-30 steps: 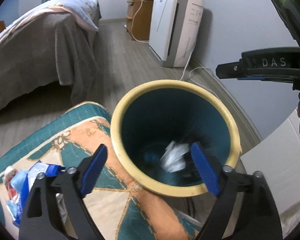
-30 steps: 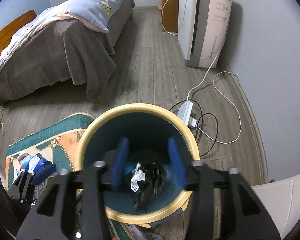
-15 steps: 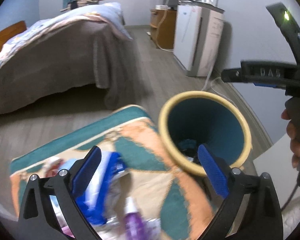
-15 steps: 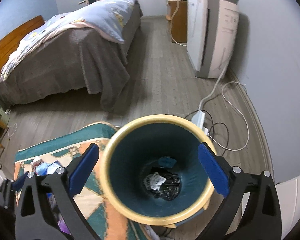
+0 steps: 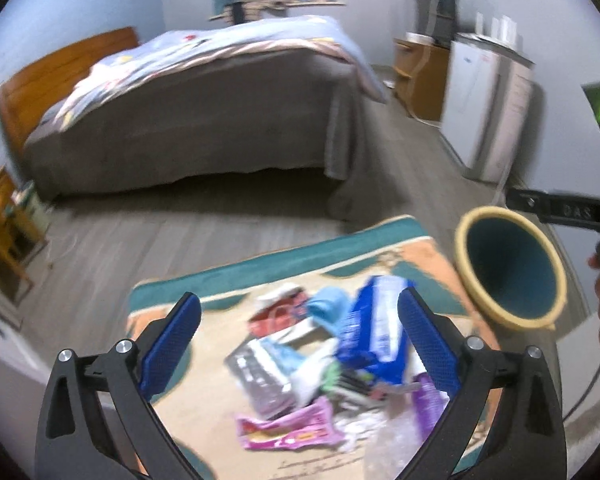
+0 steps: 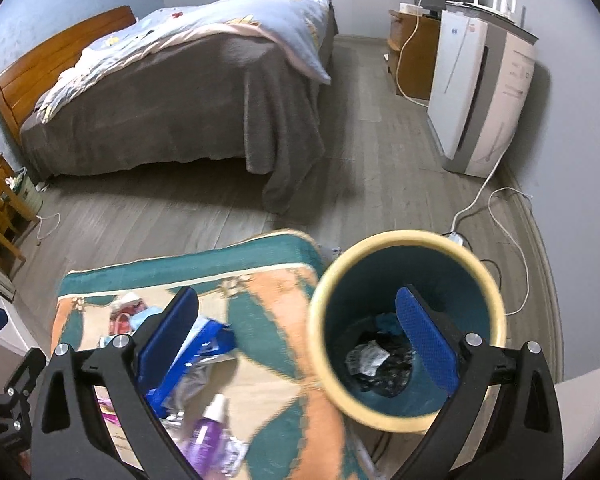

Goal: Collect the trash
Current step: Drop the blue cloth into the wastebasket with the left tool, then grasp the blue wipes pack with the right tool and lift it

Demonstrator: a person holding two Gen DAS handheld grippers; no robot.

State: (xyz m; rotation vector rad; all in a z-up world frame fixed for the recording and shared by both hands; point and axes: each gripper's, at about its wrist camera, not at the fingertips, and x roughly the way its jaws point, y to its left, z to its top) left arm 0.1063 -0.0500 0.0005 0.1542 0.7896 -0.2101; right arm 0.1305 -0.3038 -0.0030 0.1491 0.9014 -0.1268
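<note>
On the patterned teal-and-orange mat point(image 5: 236, 280), left of frame, lies the pile of crumpled wrappers and packets point(image 5: 320, 356): silver foil pack, blue-and-white plastic pouch point(image 5: 376, 332), pink wrapper point(image 5: 288, 428), purple spray bottle point(image 6: 208, 436).

Left gripper point(image 5: 300, 344): blue pads wide apart, nothing between them, hanging above the pile. Its jaws have just been opening further. Right gripper point(image 6: 296, 344): jaws fully apart, empty, straddling the mat edge and the near rim of the bin.

Judgement, step in hand: reach back to the pile for the next piece. Best done by singling out one top item, e.g. the blue pouch, and descending with pads either side of a firm fold rather than raking several loose pieces. Thin film may slip; close fully before lifting.

Round teal bin with cream rim point(image 6: 408, 332) stands just right of the mat, touching or nearly so.

View differences: right wrist looks into the bin and shows dark crumpled trash point(image 6: 380, 360) at the bottom, plus a white cable on the floor. Left wrist view is blurred, bin contents hidden, but it shows the whole pile.
</note>
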